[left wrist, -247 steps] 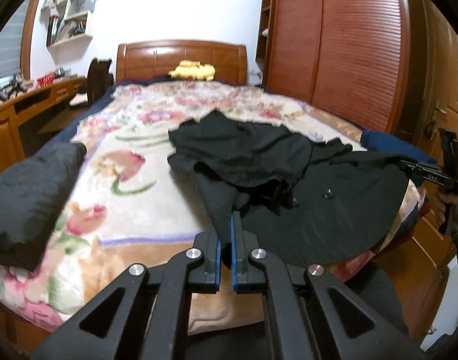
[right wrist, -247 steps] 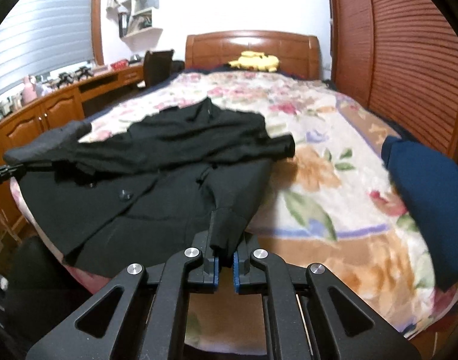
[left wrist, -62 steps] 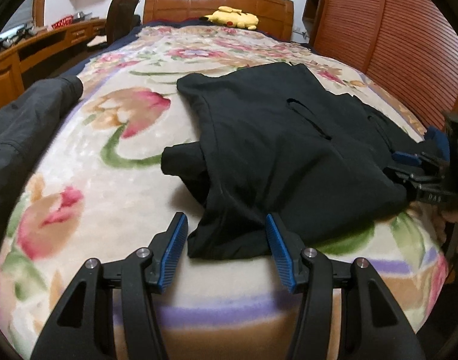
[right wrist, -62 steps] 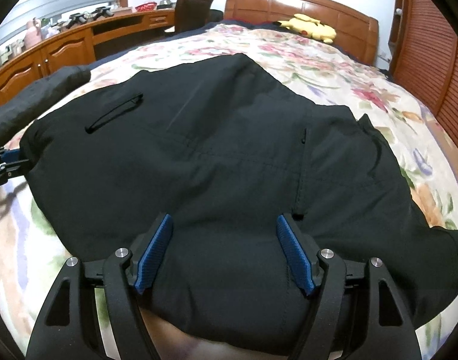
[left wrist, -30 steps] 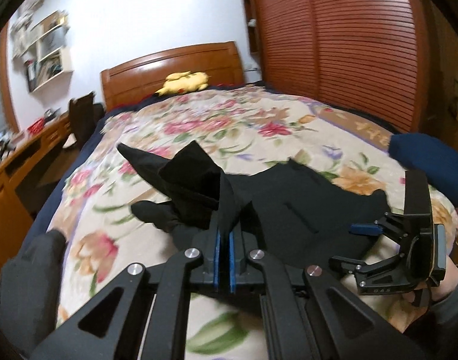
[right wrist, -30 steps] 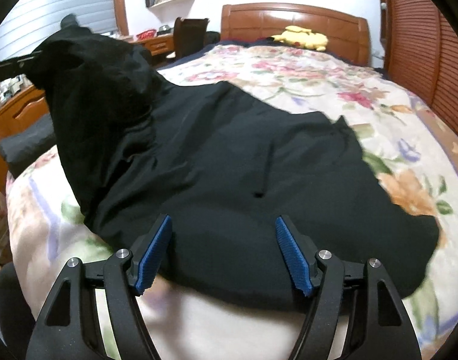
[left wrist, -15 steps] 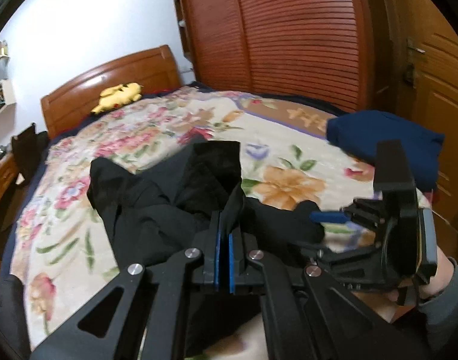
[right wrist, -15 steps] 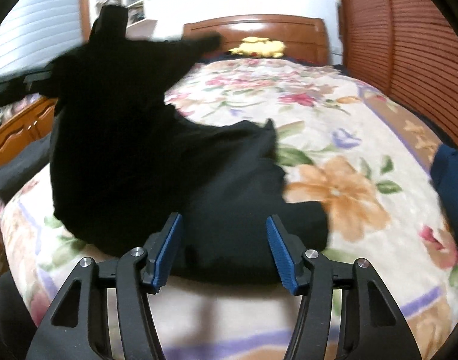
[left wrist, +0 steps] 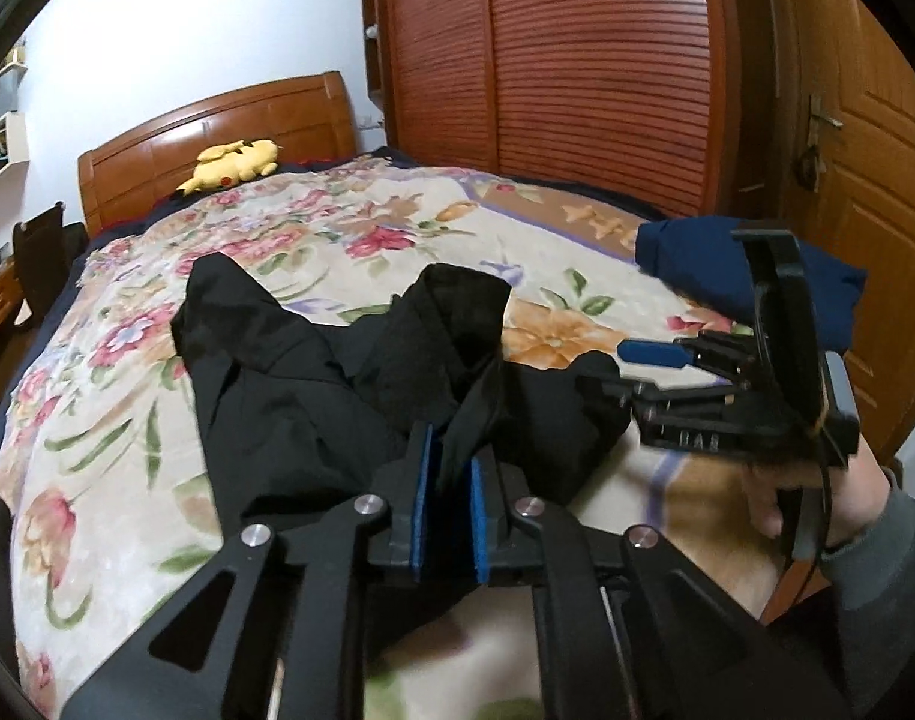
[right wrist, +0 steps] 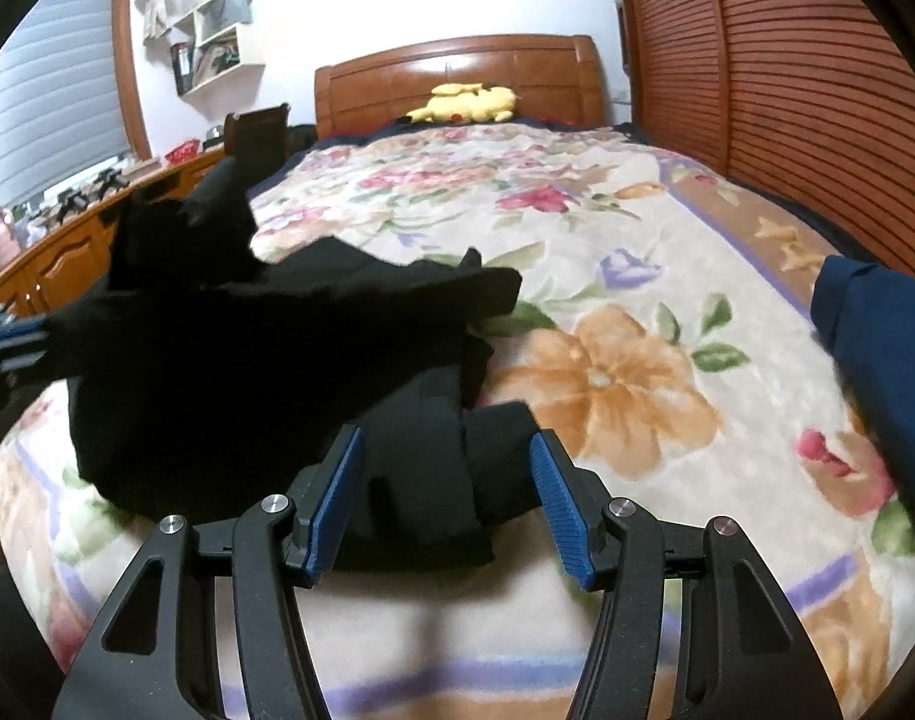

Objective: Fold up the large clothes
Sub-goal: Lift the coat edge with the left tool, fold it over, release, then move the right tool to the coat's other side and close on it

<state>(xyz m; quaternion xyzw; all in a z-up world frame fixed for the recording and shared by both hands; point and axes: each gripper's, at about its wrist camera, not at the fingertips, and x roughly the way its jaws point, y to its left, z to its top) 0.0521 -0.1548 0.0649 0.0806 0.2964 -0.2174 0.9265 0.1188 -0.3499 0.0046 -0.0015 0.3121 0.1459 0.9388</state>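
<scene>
Across the wide bed with its cream floral blanket [right wrist: 637, 312] lies the large black coat of matte woven cloth [right wrist: 265, 372], bunched near the foot edge, one layer lifted off the blanket and stretched sideways. A folded navy-blue garment [left wrist: 727, 264] sits apart on the wardrobe side, and a yellow plush toy [right wrist: 463, 102] rests against the wooden headboard.

The step in hand looks like carrying one side of the coat across its body to make a lengthwise fold. To do it well, I judge the lifted edge should travel level and taut, then be laid down so its border lines up with the opposite one, with the lower layer kept flat so no ridge gets trapped beneath. A coat this heavy probably drags the under layer along, so a pinning touch from the free tool would help.

The left gripper [left wrist: 448, 510] has its blue pads [left wrist: 420, 510] drawn close with a narrow gap between them, and a pinch of black cloth runs up out of that gap; the hold looks light, possibly loosening. The right gripper [right wrist: 445, 510] has its blue pads [right wrist: 334, 504] spread wide, straddling the coat's near hem just above the blanket and clamping nothing.
</scene>
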